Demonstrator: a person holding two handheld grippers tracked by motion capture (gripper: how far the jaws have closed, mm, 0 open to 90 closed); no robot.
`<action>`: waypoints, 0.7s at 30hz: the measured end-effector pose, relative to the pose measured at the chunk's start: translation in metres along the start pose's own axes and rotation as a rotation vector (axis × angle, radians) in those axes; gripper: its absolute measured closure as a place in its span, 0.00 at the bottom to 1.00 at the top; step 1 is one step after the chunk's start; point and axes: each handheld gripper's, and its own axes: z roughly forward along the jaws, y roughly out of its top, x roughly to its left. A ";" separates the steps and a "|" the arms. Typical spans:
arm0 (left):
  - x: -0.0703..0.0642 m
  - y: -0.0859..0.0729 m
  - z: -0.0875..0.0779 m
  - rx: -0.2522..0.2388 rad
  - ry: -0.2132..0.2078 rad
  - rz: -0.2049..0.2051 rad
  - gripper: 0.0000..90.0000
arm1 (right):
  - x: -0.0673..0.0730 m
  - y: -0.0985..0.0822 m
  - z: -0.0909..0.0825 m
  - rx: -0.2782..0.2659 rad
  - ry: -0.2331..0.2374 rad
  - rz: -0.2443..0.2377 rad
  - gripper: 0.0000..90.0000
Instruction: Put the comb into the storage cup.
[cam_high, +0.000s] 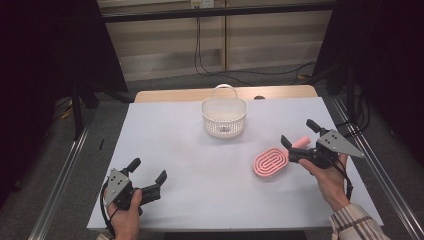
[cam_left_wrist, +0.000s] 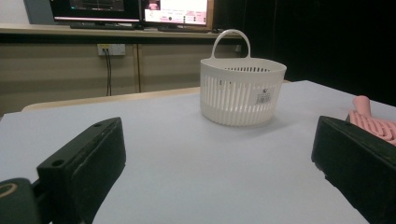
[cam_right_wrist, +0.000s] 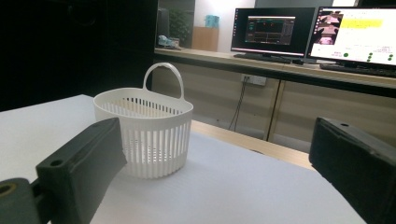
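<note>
Item: pink brush (cam_high: 271, 161), flat near the table's (cam_high: 175, 150) right edge, just beside my right gripper (cam_high: 298, 141), jaws wide and empty; left gripper (cam_high: 148, 170) likewise; advice: straddle the handle squarely, then lift toward basket (cam_high: 224, 116).

Black two-jaw left tool (cam_high: 148, 176), right tool (cam_high: 298, 135); grey triangular plates; plaid right sleeve (cam_high: 356, 223).

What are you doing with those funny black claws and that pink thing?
A person holds a gripper in each hand over a white table. The right gripper hovers open right by the pink brush, not gripping it. The left gripper waits open near the table's front. A white basket stands empty at the far side.
</note>
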 end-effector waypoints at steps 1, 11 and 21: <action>0.000 0.000 0.000 0.000 0.000 0.000 0.03 | 0.000 0.000 0.000 0.000 0.000 0.000 0.03; 0.000 0.000 0.000 -0.003 -0.006 -0.001 0.03 | 0.000 0.004 0.018 0.001 -0.001 -0.023 0.07; -0.001 0.000 0.001 0.002 -0.004 0.004 0.03 | -0.007 0.011 0.033 -0.002 -0.003 -0.024 0.15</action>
